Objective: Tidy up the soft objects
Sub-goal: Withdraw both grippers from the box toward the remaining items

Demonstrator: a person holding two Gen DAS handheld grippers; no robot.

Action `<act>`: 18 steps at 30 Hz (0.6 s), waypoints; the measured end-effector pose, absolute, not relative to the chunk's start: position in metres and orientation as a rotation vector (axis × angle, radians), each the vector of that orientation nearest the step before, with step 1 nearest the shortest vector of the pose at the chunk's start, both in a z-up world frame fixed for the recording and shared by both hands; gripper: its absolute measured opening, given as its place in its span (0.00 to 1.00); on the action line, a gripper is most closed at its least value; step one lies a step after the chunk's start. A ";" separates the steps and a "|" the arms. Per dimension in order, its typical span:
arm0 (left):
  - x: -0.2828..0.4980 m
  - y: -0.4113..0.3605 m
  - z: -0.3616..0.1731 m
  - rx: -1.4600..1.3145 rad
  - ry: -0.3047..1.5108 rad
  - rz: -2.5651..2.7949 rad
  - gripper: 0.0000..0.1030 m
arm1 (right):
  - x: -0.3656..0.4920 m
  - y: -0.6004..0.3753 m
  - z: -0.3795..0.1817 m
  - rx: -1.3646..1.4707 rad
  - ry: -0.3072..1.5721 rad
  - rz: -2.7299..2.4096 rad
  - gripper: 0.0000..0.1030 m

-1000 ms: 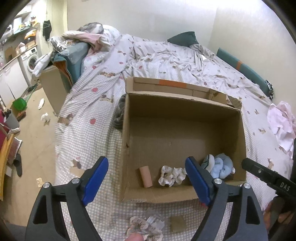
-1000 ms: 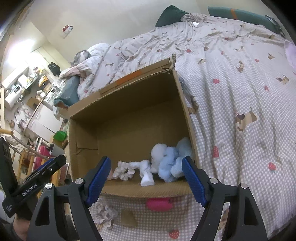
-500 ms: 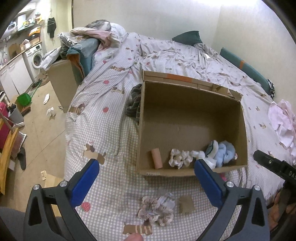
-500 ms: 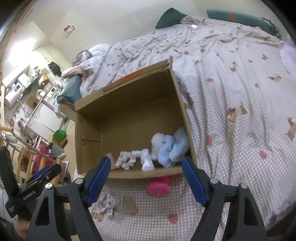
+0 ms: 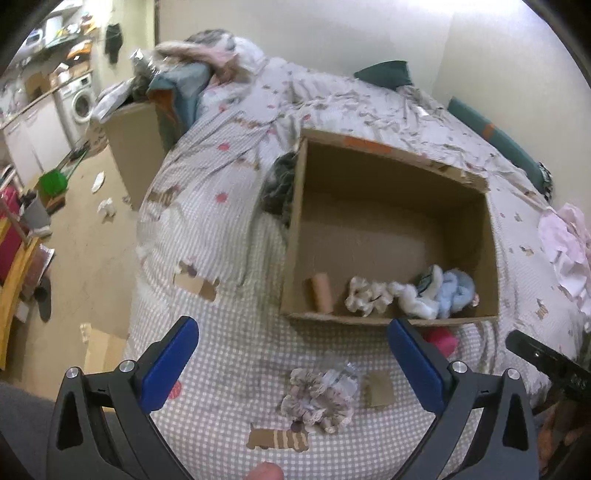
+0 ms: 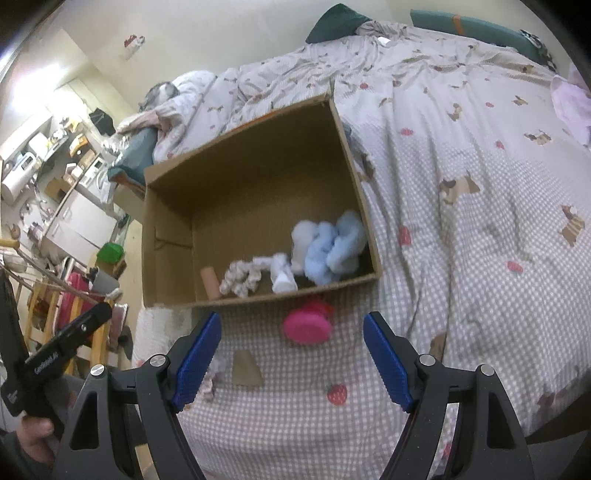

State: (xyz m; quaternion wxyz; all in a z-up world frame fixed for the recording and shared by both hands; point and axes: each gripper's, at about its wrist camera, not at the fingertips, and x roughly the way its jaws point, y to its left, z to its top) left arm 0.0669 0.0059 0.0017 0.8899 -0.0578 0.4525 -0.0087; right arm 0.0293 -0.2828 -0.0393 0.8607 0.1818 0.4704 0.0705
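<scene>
The floral scrunchie (image 5: 320,396) lies on the bedspread between your left gripper (image 5: 291,363) fingers, both pairs spread wide and empty. You've pulled back from the box (image 5: 384,319), so the pink piece (image 6: 308,325) ahead of your right gripper (image 6: 291,354) is also reachable.

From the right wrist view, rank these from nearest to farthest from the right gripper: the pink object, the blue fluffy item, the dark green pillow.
From the right gripper:
1. pink object, on the bed just ahead, outside the cardboard box.
2. blue fluffy item, inside the box at its right near corner.
3. dark green pillow, at the bed's far end.
</scene>
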 end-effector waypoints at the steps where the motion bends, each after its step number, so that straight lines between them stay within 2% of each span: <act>1: 0.067 0.008 -0.004 -0.129 0.958 -0.019 0.99 | 0.027 -0.282 -0.041 0.381 0.992 0.150 0.82; 16: 0.075 0.044 -0.067 -0.191 1.196 0.146 0.99 | 0.026 -0.301 -0.073 0.499 1.090 0.116 0.82; 18: 0.079 0.042 -0.076 -0.213 1.229 0.127 0.97 | 0.030 -0.302 -0.078 0.515 1.104 0.113 0.82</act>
